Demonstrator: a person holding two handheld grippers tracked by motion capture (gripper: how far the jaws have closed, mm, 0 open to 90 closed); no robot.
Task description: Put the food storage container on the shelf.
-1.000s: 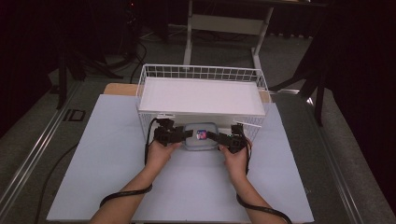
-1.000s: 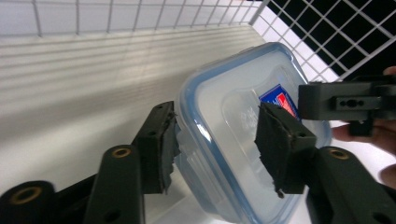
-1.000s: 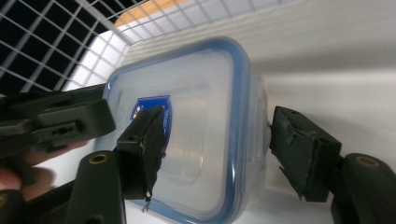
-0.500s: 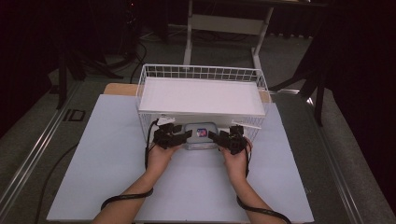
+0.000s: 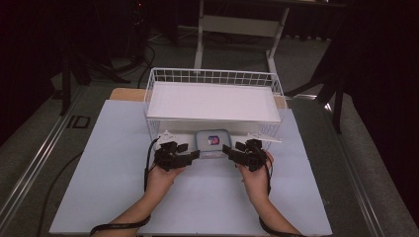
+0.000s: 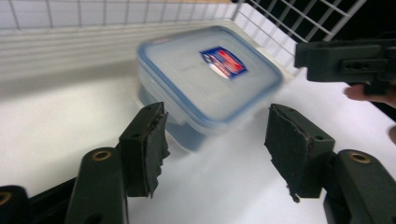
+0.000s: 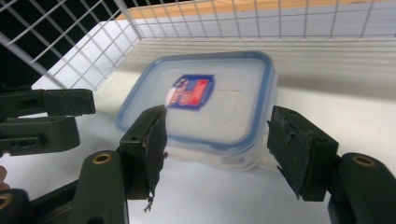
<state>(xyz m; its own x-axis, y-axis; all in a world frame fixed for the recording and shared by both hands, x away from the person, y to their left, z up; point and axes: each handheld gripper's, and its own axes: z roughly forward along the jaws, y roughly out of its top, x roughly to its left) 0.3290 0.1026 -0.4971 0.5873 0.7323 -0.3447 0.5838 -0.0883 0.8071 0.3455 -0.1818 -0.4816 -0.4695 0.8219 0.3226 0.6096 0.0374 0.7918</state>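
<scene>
White table (image 5: 113, 192) under both hands, white wire basket (image 5: 213, 79) beyond the jaws, blue-rimmed lidded container (image 5: 212, 142) just ahead of and between both grippers, left gripper (image 5: 190, 156) jaws wide apart and empty, right gripper (image 5: 232, 152) likewise spread, holding nothing

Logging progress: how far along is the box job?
Done: both grippers are at the lidded plastic box in front of the wire basket. In hand: left gripper and right gripper flank it, jaws open. Left: no grip yet.

Lidded plastic container (image 5: 212, 143), blue-rimmed, flat on table under wire basket (image 5: 213, 84).
</scene>
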